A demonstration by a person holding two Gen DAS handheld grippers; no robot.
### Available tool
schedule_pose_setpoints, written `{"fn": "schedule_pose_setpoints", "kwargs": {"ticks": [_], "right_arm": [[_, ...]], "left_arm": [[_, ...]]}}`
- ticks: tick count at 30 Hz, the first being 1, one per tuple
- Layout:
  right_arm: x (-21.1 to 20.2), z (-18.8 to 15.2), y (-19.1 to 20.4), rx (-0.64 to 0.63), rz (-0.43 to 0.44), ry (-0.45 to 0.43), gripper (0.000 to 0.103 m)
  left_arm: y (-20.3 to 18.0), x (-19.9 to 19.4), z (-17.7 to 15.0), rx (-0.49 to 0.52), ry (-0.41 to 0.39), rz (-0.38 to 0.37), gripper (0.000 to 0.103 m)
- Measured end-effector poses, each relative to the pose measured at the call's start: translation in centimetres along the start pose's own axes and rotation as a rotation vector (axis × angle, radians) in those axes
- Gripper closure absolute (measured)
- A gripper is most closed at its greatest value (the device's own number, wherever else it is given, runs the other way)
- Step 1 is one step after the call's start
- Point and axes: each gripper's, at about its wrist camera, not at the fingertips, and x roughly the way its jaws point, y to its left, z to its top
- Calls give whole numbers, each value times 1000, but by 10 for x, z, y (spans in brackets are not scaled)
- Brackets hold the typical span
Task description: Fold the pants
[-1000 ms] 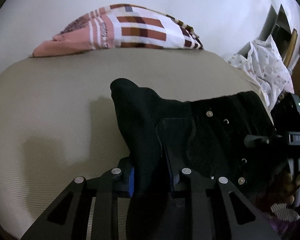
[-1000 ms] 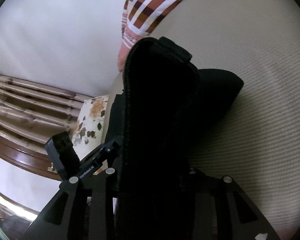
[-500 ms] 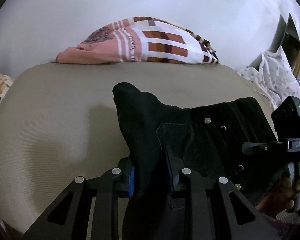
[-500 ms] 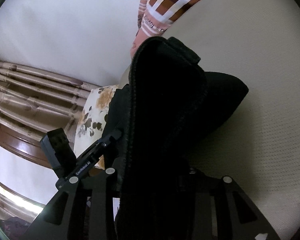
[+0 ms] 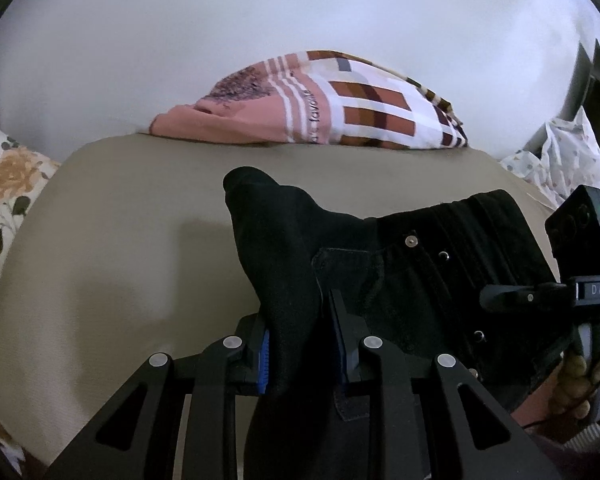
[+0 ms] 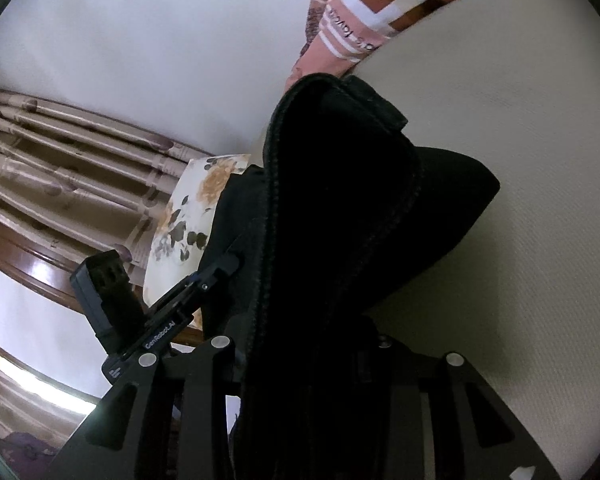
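Observation:
The black pants [image 5: 400, 272] hang between my two grippers above a beige bed surface [image 5: 120, 260]. My left gripper [image 5: 304, 344] is shut on a bunched part of the pants near the waistband, with metal snaps showing to the right. My right gripper [image 6: 304, 360] is shut on the thick seamed waistband of the pants [image 6: 340, 208], which fills the middle of its view and hides its fingertips. The right gripper's body [image 5: 572, 292] shows at the right edge of the left wrist view; the left gripper's body [image 6: 156, 320] shows at lower left of the right wrist view.
A pink, white and brown checked cloth [image 5: 320, 116] lies at the far edge of the bed by a white wall. A floral pillow [image 5: 4, 184] is at the left. A white dotted cloth [image 5: 560, 160] is at the right. Curtains [image 6: 60, 160] hang beyond the bed.
Both grippers have moved back and up a little with the pants; the checked cloth sits lower and nearer the middle in the left view, and the floral pillow has come into view.

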Motion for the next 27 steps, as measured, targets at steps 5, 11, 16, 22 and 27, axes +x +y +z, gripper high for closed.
{"fn": "schedule_pose_setpoints", "kwargs": {"ticks": [5, 11, 16, 22, 27], "right_arm": [[16, 9, 7, -21, 10, 7, 72], [27, 19, 13, -46, 14, 16, 72], [38, 24, 21, -73, 11, 21, 72], [53, 35, 25, -98, 6, 28, 72], [64, 44, 27, -119, 2, 28, 72]], "left_arm": [[16, 2, 7, -3, -16, 24, 78], [33, 7, 18, -14, -32, 44, 78], [45, 15, 28, -23, -45, 61, 78], [63, 28, 39, -37, -50, 78, 78], [78, 41, 49, -50, -61, 93, 78]]}}
